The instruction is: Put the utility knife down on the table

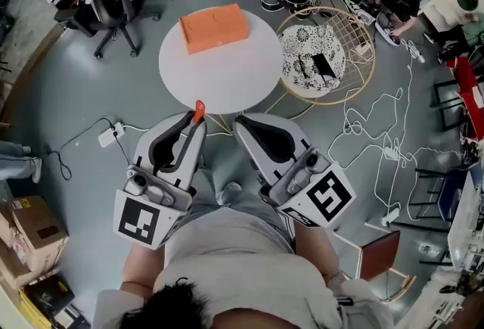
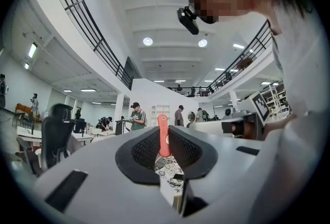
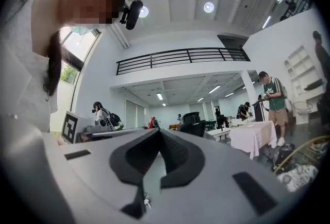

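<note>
Head view: 2 grippers, 1 utility knife (image 1: 199,110), 1 round white bench (image 1: 227,85) w/ 1 orange box (image 1: 213,27) on it. The left gripper (image 1: 195,123) has its fingers clamped on the utility knife. Only the knife's orange end pokes past the fingertips. The rest is hidden btwn the fingers, and the blade can't be made out. The knife is held up off the bench, seen at its near edge. In the left gripper view it stands upright, a narrow orange-red strip w/ a rounded top and a small hole. The right gripper (image 1: 242,125) has its fingers together, nothing btwn them.
</note>
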